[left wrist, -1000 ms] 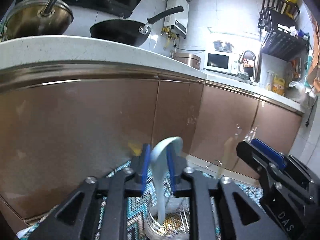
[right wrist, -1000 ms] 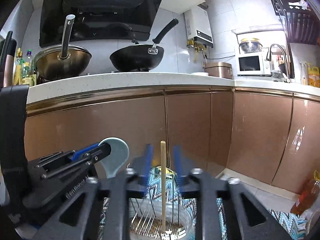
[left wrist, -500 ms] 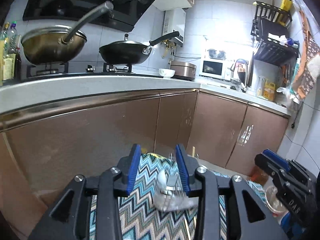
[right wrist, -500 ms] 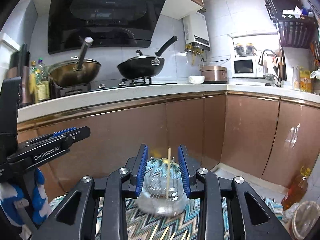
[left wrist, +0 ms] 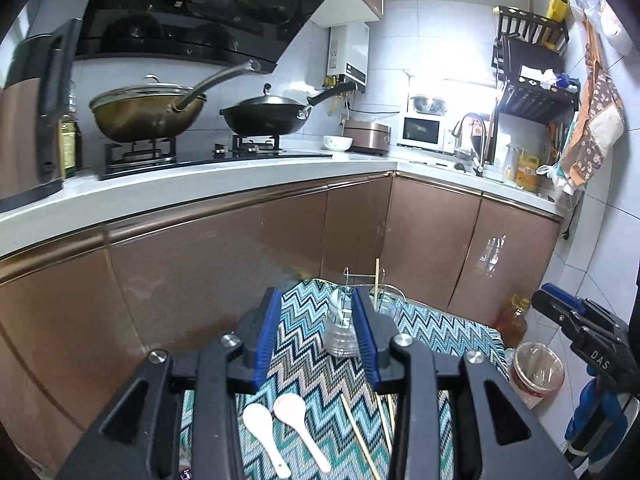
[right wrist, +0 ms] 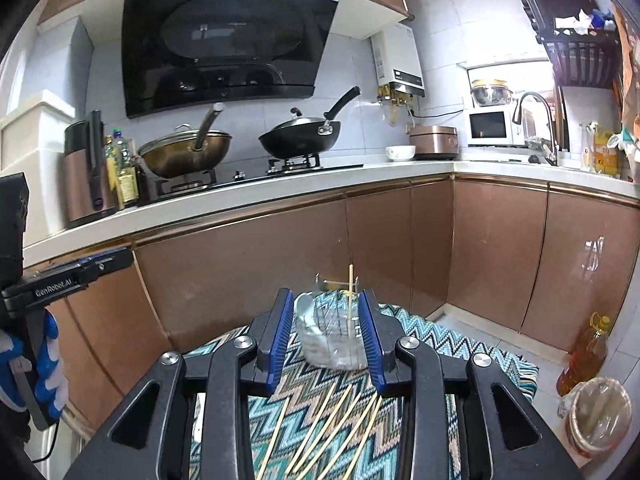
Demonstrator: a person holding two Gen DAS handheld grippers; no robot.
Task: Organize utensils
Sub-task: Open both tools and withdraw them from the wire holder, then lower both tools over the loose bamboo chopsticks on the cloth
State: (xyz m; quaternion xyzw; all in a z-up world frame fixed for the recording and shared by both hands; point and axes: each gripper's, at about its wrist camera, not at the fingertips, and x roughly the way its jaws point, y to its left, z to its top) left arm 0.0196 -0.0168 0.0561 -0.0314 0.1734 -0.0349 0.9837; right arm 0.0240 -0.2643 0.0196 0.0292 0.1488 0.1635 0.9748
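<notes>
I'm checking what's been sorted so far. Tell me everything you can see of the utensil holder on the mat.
The utensil holder is a clear, see-through cup with a thin wire frame behind it. It stands upright at the far end of the zigzag mat. One chopstick stands upright in it. Neither gripper touches it; loose chopsticks lie on the mat nearer the camera.

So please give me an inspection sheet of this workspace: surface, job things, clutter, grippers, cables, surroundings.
Surface: zigzag cloth covers the table.
Job's things: two white spoons and loose chopsticks lie flat on the cloth; one chopstick stands upright in the wire holder; glass cup beside the holder.
Clutter: nothing seen.
Grippers: left gripper open, empty; right gripper open, empty.
Cables: nothing seen.
Surroundings: two woks on the stove, oil bottle and bin on the floor.
</notes>
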